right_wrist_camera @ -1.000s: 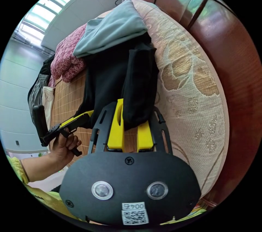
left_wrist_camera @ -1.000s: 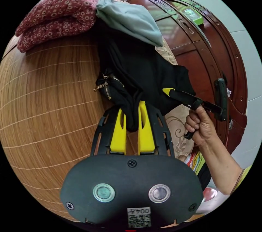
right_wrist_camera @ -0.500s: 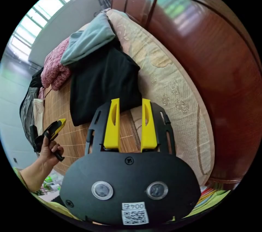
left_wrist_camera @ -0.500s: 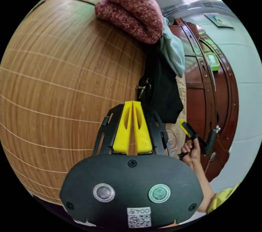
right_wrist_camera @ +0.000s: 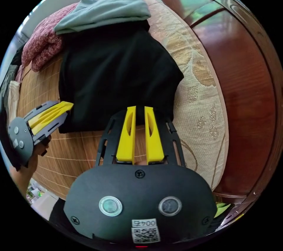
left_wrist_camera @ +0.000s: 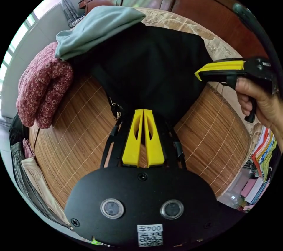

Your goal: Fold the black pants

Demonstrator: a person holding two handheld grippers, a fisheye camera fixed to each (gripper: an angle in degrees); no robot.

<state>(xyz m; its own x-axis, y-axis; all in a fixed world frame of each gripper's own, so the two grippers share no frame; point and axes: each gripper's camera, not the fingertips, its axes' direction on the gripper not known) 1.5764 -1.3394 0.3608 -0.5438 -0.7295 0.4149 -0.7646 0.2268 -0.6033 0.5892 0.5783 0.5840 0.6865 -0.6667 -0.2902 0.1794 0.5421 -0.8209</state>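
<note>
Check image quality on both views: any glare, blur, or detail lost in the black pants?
Left gripper view: sharp, strong fisheye bend on the bamboo mat; black pants nearly featureless, folds crushed to black. Right gripper view: sharp too; greenish glare on the glossy wooden headboard; black pants again read as a flat dark mass.

Bright daylight, sharp, heavy fisheye distortion

pants (right_wrist_camera: pixel 112 68) on bamboo mat (right_wrist_camera: pixel 73 150) and cushion (right_wrist_camera: pixel 194 91) | folded garment (right_wrist_camera: pixel 106 9) on pants' far end | quilt (left_wrist_camera: pixel 41 85) beside it | headboard (right_wrist_camera: pixel 244 91) behind cushion | left gripper (right_wrist_camera: pixel 69 106) at pants' edge
</note>
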